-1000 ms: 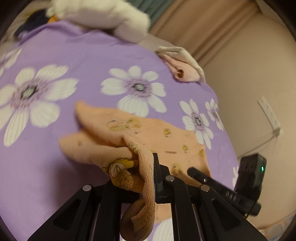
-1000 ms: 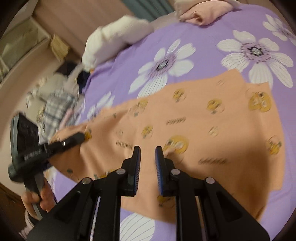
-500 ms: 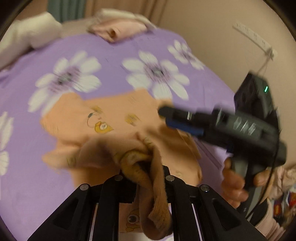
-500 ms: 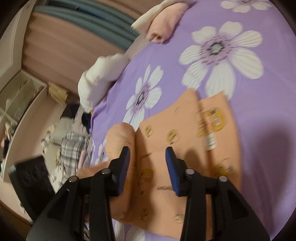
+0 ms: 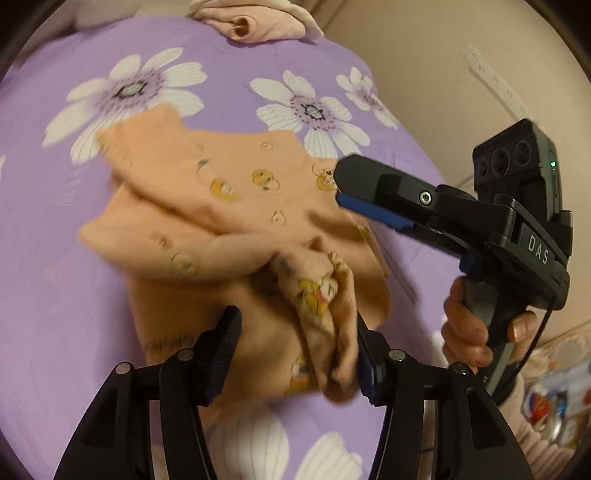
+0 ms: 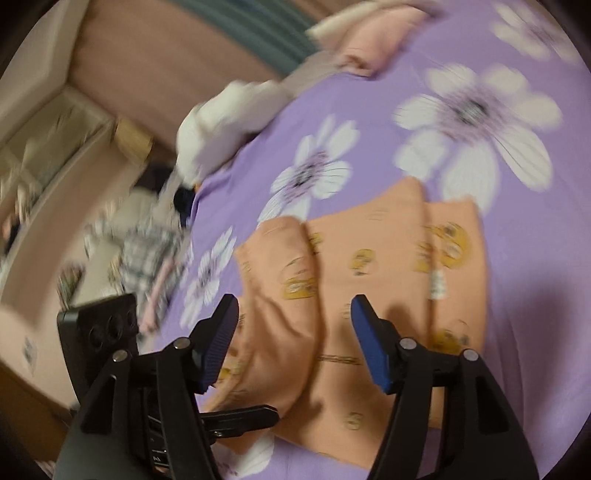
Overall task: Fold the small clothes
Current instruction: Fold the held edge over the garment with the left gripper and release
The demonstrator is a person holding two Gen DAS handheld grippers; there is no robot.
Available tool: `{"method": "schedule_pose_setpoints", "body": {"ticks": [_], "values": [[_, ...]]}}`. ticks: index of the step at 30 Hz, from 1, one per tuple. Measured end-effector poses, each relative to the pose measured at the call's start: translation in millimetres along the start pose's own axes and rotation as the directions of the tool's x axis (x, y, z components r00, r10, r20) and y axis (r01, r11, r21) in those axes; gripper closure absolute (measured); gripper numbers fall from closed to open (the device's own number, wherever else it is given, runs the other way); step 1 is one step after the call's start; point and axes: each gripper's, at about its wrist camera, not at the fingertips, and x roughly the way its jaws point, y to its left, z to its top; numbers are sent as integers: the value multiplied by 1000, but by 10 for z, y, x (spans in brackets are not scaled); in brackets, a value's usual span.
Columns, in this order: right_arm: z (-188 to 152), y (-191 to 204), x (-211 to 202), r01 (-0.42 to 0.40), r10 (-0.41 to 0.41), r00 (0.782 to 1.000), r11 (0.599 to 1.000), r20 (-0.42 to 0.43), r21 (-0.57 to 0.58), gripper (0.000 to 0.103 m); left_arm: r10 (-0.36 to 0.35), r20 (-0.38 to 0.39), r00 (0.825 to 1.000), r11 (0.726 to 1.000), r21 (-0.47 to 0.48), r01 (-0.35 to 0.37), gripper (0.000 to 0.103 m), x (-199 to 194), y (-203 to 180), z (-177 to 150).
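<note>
1. The bunched hem of the orange garment (image 5: 236,206) hangs against the right-hand pad of the left gripper (image 5: 295,354) – if the cloth clings to that pad as the hand moves away, it could drag the top layer and undo the fold.

2. The folded layers look loose and puffy (one rolled edge stands up along the garment's left side in the right wrist view), so they may spring open unless pressed flat.

3. The right gripper (image 6: 295,336) hovers just above the garment (image 6: 369,295); a careless dip could snag a crease.

4. Left gripper: tilted steeply down at the bedspread (image 5: 55,295), jaws parting, the hem between them but no longer pinched from both sides.

5. Right gripper: angled down more gently, jaws also spreading – nothing is between them. In the left wrist view a hand (image 5: 476,325) wraps its handle, near the bed's right edge.

6. The garment lies partly folded in the middle of the purple flowered bedspread, well short of the pink clothes (image 5: 258,22) heaped at the far edge.
</note>
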Motion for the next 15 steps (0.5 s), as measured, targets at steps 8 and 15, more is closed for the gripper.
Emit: {"method": "schedule_pose_setpoints", "body": {"ticks": [8,15], "values": [[-14,695,266,119,-168,982,901,-82,-417,37,-23,78,997,993,-117,32,48,-364,314,-394],[-248,1064,750,130,-315,938,710,-147,-692,28,-37,118,992,974,-220,63,48,-565,626,-631]]}}
